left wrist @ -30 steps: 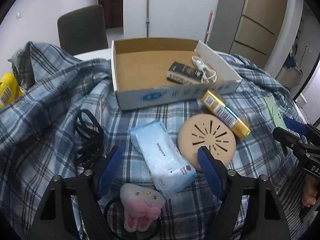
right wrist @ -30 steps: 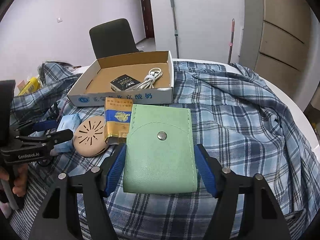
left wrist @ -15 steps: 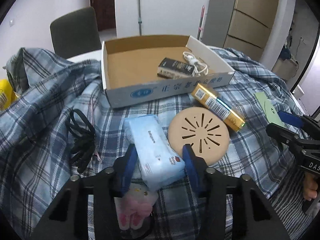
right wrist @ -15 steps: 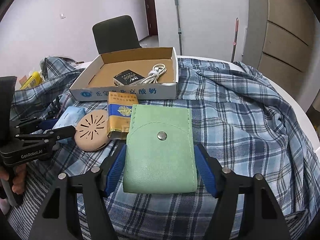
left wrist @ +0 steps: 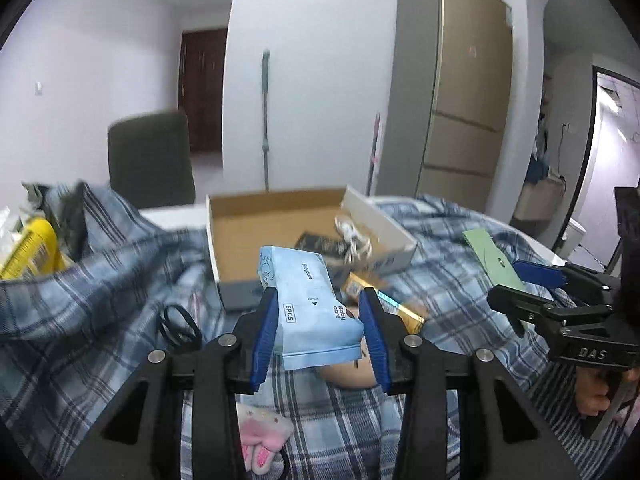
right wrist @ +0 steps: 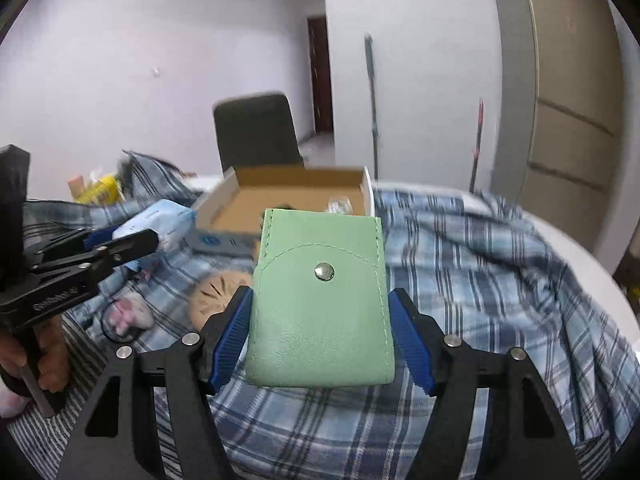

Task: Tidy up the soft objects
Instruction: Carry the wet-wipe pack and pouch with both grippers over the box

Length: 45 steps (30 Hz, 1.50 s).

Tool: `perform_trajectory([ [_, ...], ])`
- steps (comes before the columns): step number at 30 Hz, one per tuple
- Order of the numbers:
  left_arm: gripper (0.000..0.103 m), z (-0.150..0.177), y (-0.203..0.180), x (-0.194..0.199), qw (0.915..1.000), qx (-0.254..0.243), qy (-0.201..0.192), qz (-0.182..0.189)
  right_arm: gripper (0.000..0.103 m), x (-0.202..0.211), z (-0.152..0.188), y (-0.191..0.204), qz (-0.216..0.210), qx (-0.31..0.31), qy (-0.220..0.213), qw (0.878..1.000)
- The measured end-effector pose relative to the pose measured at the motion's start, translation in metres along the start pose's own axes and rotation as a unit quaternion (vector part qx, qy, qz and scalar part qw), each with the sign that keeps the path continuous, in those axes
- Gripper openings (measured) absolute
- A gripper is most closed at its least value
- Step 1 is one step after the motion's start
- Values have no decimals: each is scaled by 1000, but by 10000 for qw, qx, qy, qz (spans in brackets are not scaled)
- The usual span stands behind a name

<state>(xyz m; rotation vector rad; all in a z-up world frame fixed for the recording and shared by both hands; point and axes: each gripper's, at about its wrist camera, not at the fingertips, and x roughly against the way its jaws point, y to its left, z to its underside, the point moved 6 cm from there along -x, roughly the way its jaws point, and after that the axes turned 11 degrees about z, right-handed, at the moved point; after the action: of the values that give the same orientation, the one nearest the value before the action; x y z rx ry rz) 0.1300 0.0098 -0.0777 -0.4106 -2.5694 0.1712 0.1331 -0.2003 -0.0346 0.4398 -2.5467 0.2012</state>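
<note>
- Blue wipes pack (left wrist: 310,304), pinched lengthwise in our left gripper (left wrist: 320,334); cardboard box (left wrist: 256,216) lies at twelve o'clock.
- Our right gripper (right wrist: 320,340) pinches the green pouch (right wrist: 320,308).

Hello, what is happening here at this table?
A person is sorting things on a plaid cloth, with a gripper in each hand. The left gripper is shut on a blue wipes pack, lifted off the cloth. The right gripper holds a green pouch. Both are near the open cardboard box.
</note>
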Motion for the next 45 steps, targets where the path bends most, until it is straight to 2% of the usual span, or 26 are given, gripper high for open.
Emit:
perform_trajectory([
  [3, 43, -6, -8, 12, 9992, -165, -352, 19, 67, 14, -6, 7, 4, 136, -404, 9991],
  [9, 43, -13, -22, 34, 9951, -472, -872, -33, 67, 34, -19, 8, 149, 91, -894, 9958],
  [12, 43, -23, -31, 51, 9890, -633, -1338, -81, 67, 43, -33, 11, 116, 138, -1120, 9935],
  [18, 43, -53, -40, 67, 9771, -899, -1923, -139, 67, 51, -77, 15, 75, 343, -1905, 9811],
  [22, 43, -77, -39, 66, 9665, -1014, -2349, -196, 67, 38, -100, 19, 132, 343, -2365, 9709],
  [26, 43, -98, -25, 49, 9602, -951, -2616, -219, 67, 16, -118, 28, 135, 488, -2596, 9644],
  [31, 43, -119, -3, 9, 9636, -886, -2496, -360, 67, -34, -134, 29, -62, 377, -2287, 9727],
  [34, 43, -124, 12, -15, 9696, -727, -2305, -387, 67, -67, -133, 25, -45, 337, -2059, 9780],
  [36, 43, -125, 23, -31, 9748, -609, -2089, -495, 67, -90, -128, 22, -121, 274, -1761, 9839],
  [38, 43, -122, 38, -48, 9794, -381, -1822, -776, 67, -109, -122, 22, -178, 297, -1453, 9888],
  [42, 43, -112, 62, -78, 9902, -48, -1225, -666, 67, -136, -113, 22, -315, 337, -936, 9945],
  [45, 43, -108, 70, -89, 9928, -16, -1004, -652, 67, -141, -110, 23, -329, 419, -842, 9950],
])
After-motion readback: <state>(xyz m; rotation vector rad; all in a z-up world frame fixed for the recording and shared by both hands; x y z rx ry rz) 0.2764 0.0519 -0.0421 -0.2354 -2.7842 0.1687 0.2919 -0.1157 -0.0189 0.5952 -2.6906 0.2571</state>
